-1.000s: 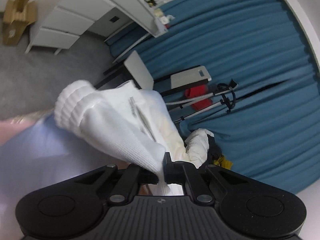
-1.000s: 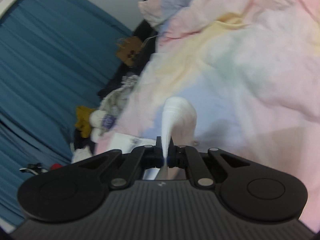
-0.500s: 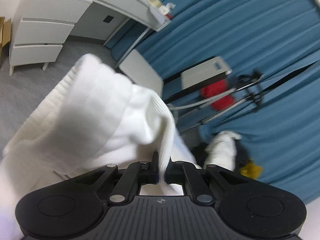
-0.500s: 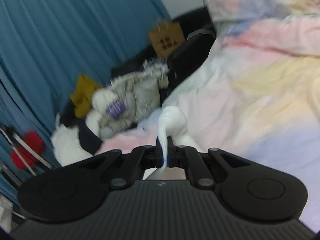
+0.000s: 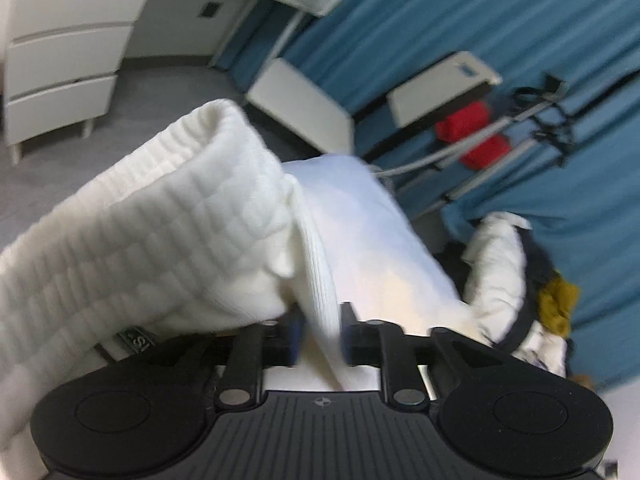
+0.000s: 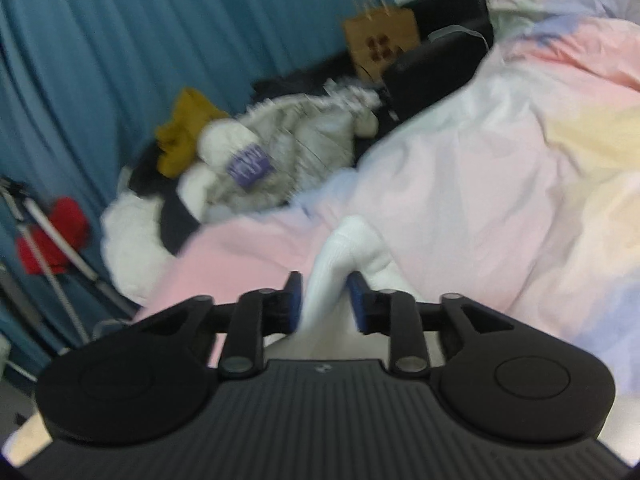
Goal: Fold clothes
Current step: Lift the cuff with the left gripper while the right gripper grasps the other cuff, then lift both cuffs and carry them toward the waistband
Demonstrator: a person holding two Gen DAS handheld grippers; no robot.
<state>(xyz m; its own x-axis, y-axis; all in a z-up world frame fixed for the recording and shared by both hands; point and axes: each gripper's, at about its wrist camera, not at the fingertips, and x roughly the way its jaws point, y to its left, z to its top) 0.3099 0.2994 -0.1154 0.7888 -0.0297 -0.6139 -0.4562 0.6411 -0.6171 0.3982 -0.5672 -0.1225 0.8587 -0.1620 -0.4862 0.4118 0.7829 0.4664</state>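
1. The left gripper [image 5: 320, 334] now has its jaws apart, with a gap on both sides of the thin white fabric edge that runs between them; 0.5 s ago they were pinched tight on that edge.
2. The white knitted garment [image 5: 168, 232] fills the left and middle of the left wrist view, its thick ribbed cuff pointing up and away. It drapes over the left side of the gripper body, and a small dark label shows at its near edge.
3. The right gripper [image 6: 325, 300] has also spread its jaws. A narrow bunch of the same white garment [image 6: 340, 264] passes between the blue pads, and I cannot tell whether either pad touches it. In both earlier frames the jaws were closed on it.
4. In the right wrist view the garment hangs just above a pastel bedsheet [image 6: 500, 184] in pink, yellow and lilac, which covers the right side.
5. Far left lies a pile of clothes [image 6: 280, 160], grey, white and mustard, against a blue curtain [image 6: 120, 60].
6. A white drawer unit [image 5: 60, 60] stands far left in the left wrist view, more level than 1 s ago.
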